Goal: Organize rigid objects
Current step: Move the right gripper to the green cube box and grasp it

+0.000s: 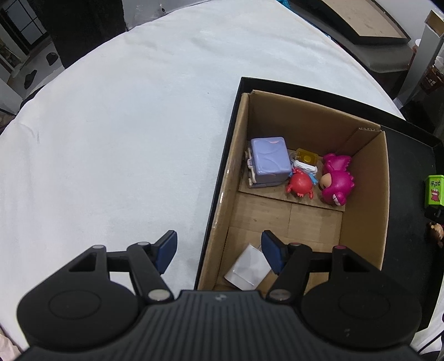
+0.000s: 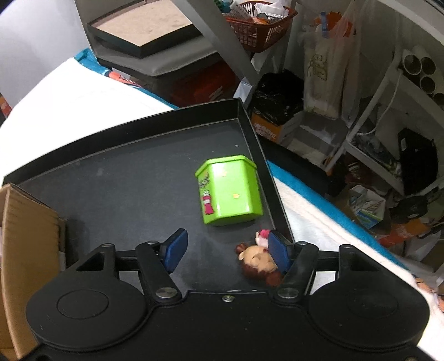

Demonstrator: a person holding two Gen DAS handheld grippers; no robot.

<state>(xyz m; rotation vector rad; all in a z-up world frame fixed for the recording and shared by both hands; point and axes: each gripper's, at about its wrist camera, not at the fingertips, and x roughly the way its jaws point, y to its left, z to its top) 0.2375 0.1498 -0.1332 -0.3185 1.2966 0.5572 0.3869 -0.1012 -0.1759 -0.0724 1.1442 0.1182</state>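
While five small toys lie grouped at the far end of an open cardboard box (image 1: 363, 200), two more sit outside it on the black tray (image 2: 133, 172) that carries the box. Inside the box are one lilac cube-shaped toy (image 1: 267, 162), one red round figure (image 1: 301, 184) just beside it, one magenta dinosaur figure (image 1: 337, 180) lying on its side, one yellow block (image 1: 306, 158) and one small white-and-blue piece (image 1: 306, 166) wedged between them. One white flat packet (image 1: 247, 268) rests at the near end of the box, partly behind the right finger of the left tongs (image 1: 219, 252), which hang spread wide and empty above the box's left wall, one pad over the white-covered counter (image 1: 125, 125), the other over the box floor. On the tray's open floor, one lime-green tin (image 2: 230, 191) with a cartoon print lies tipped near the tray's right rim, and one brown-haired doll figure (image 2: 259, 262) lies just in front of it. The right tongs (image 2: 226, 250) are also spread and grip nothing, their right pad (image 2: 279, 250) overlapping the doll in view; whether it touches cannot be told. Beyond the counter stand one red basket (image 2: 260, 25), shelving and bags.
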